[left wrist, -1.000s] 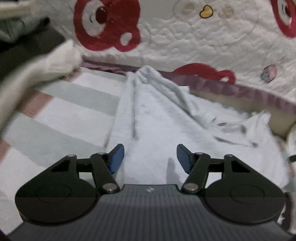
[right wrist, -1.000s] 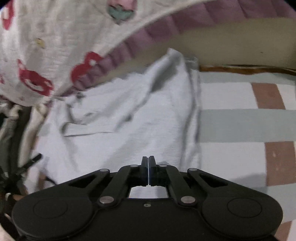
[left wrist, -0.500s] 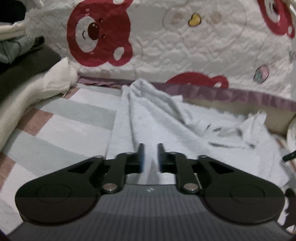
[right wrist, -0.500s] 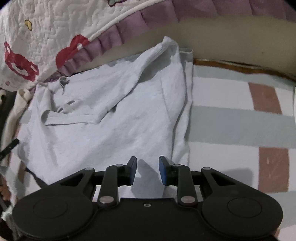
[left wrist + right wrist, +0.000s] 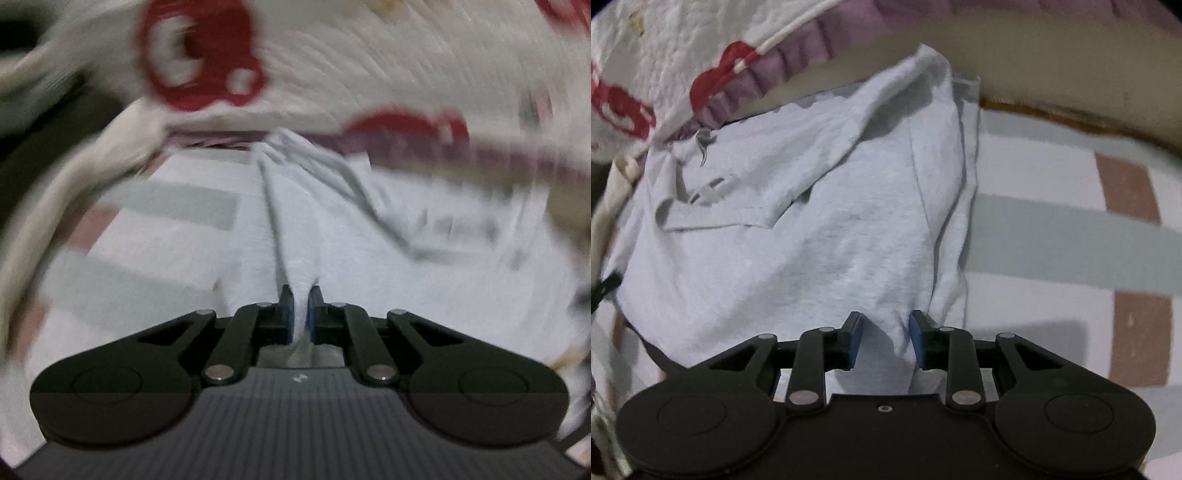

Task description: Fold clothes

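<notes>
Garment: a pale blue-white shirt [image 5: 812,236] lies spread on a checked sheet [image 5: 1052,229], crumpled, its far edge against the quilt and a beige edge [image 5: 1034,59] behind it.
Shirt detail: one sleeve [image 5: 716,214] lies folded across the left part in the right wrist view; a long ridge runs from the near hem toward the far end.
Left tongs [image 5: 301,314]: nearly closed, with a raised fold of the shirt [image 5: 299,236] pinched between the blue pads; the cloth rises from the pads in a tent-like ridge.
Right tongs [image 5: 884,339]: partly open, the pads set on either side of the near hem; cloth lies between them, but neither pad is seen pressing it.
Quilt [image 5: 369,55]: white with red bear prints and a purple frill [image 5: 798,55], on the far side of the shirt.
Sheet pattern: white, grey-green and brown-pink blocks, exposed right of the shirt in the right wrist view.
Image quality: left wrist view heavily blurred; fine detail there cannot be told.
</notes>
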Demonstrator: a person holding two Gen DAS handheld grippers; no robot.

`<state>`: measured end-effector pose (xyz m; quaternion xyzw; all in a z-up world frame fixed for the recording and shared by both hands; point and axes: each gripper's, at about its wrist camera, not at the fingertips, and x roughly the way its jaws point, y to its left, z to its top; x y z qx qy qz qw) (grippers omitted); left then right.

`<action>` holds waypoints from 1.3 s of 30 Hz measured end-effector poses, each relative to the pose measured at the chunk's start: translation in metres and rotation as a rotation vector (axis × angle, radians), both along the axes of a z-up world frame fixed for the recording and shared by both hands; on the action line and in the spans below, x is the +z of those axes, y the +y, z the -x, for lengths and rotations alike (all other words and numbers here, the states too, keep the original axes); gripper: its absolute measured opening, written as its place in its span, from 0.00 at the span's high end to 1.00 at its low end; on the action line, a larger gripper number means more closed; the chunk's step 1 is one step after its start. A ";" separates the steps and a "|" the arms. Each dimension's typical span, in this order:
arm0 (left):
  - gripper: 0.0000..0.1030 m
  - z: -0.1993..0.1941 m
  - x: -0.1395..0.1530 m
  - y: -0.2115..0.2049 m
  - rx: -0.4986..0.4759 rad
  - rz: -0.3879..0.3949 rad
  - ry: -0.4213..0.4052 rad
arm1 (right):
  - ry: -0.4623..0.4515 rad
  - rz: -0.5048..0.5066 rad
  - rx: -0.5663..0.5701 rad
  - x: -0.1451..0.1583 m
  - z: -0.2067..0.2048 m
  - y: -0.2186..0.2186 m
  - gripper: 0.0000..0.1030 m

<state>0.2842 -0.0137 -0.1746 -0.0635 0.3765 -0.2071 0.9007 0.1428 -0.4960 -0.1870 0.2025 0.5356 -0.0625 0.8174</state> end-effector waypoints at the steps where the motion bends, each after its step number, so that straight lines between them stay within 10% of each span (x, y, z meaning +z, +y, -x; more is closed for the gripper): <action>1: 0.97 0.000 0.000 0.014 0.052 0.067 0.034 | -0.001 -0.018 -0.014 -0.001 0.000 -0.003 0.67; 12: 0.94 -0.006 -0.023 0.023 0.059 0.125 0.162 | 0.075 -0.245 -0.052 -0.015 0.015 0.000 0.53; 16: 0.91 -0.008 -0.022 0.024 0.019 0.142 0.146 | 0.086 -0.273 0.019 -0.020 0.015 0.012 0.66; 21: 0.63 -0.006 -0.022 0.006 -0.080 0.011 0.083 | 0.047 -0.168 0.078 -0.015 0.006 0.021 0.70; 31: 0.75 -0.001 -0.021 -0.026 -0.171 -0.146 -0.031 | 0.024 -0.128 0.123 -0.014 0.000 0.027 0.58; 33: 0.67 -0.002 -0.023 -0.026 -0.127 -0.171 -0.056 | 0.023 -0.130 0.136 -0.013 0.001 0.028 0.72; 34: 0.64 -0.004 -0.024 -0.024 -0.107 -0.167 -0.056 | 0.026 -0.123 0.152 -0.012 0.000 0.029 0.88; 39: 0.59 -0.018 -0.036 -0.003 -0.120 0.080 0.067 | -0.022 -0.086 0.203 0.000 -0.001 0.037 0.88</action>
